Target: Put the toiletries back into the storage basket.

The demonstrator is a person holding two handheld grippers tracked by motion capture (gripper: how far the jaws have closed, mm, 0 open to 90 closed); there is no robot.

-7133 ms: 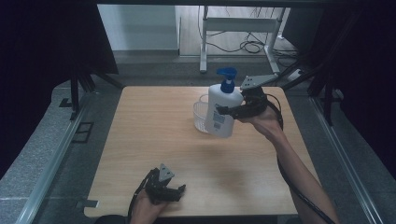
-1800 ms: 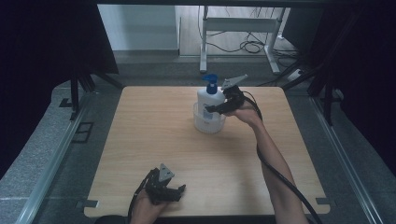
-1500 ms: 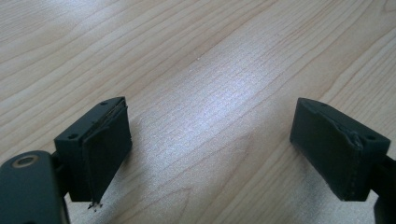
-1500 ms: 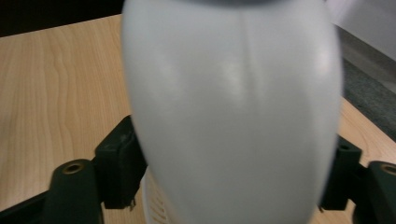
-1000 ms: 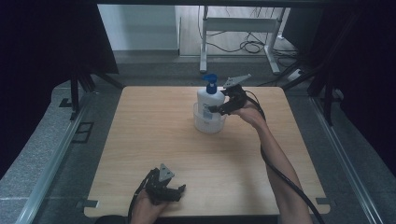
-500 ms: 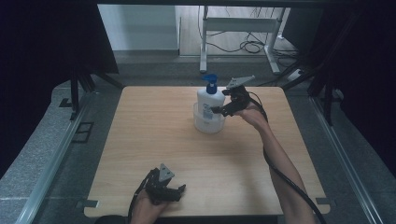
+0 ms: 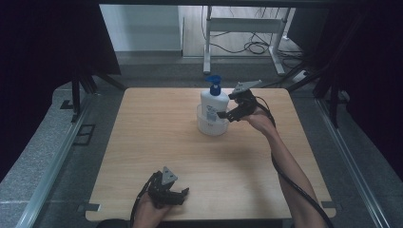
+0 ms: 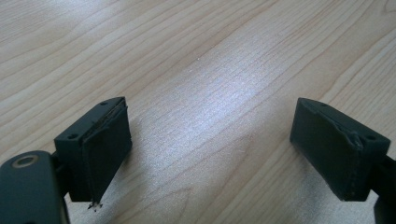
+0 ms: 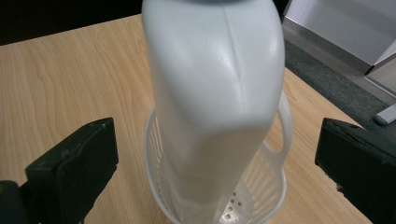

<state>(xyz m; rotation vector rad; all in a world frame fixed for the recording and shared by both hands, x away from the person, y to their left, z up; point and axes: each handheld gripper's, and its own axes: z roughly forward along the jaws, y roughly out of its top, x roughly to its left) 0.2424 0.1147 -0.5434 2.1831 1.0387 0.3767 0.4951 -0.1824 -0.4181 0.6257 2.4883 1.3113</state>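
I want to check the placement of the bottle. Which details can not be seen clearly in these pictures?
- Bottle top: cut off by the upper edge of the right gripper view.
- Bottle base: hidden by the basket wall in the high view.
- Label print: too small in the high view.
- Left gripper opening: partly hidden by its own body in the high view.

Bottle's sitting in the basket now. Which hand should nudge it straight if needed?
Right. The right tongs are open right beside the pump bottle, which stands in the white basket. The left tongs rest at the table's near edge, far away.
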